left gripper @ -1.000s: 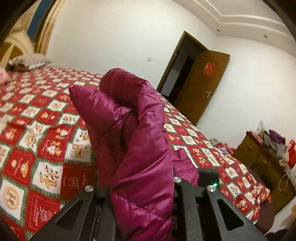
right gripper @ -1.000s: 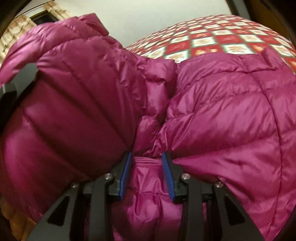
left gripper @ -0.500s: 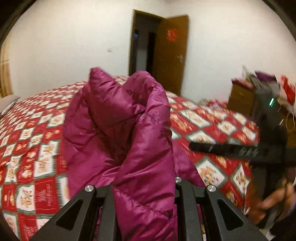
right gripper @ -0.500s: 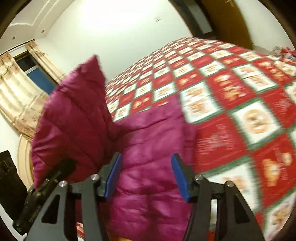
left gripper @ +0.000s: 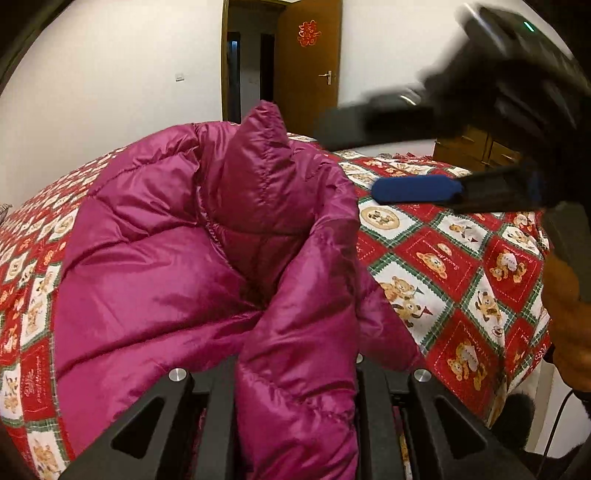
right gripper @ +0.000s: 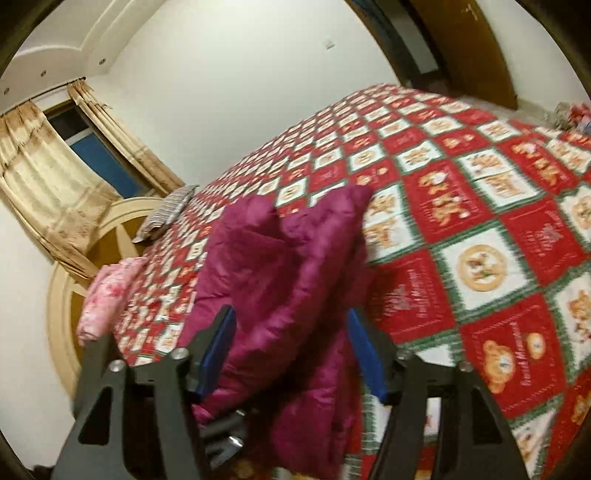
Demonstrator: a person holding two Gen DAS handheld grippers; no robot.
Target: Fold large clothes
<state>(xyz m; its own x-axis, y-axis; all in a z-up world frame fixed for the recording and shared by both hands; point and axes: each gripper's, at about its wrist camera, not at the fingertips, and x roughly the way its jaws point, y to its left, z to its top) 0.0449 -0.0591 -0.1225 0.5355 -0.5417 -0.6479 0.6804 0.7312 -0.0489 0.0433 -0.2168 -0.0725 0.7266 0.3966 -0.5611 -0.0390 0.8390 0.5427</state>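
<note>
Jacket (left gripper: 177, 258), magenta puffer, lies bunched near the bed's edge on the red bear-print bedspread (left gripper: 443, 266), one thick fold clamped in the left gripper (left gripper: 295, 384) and lifted, while the right gripper (right gripper: 291, 350) hangs wide and empty, the jacket seen between its blue pads (right gripper: 218, 350), contact unclear. Risk, as I judge it: the slick padded fabric could slip from the one grip or drag toward the edge, spoiling the fold. Quilt lettering is too blurred to read; a red paper ornament (left gripper: 309, 32) marks the door (left gripper: 306, 66).
</note>
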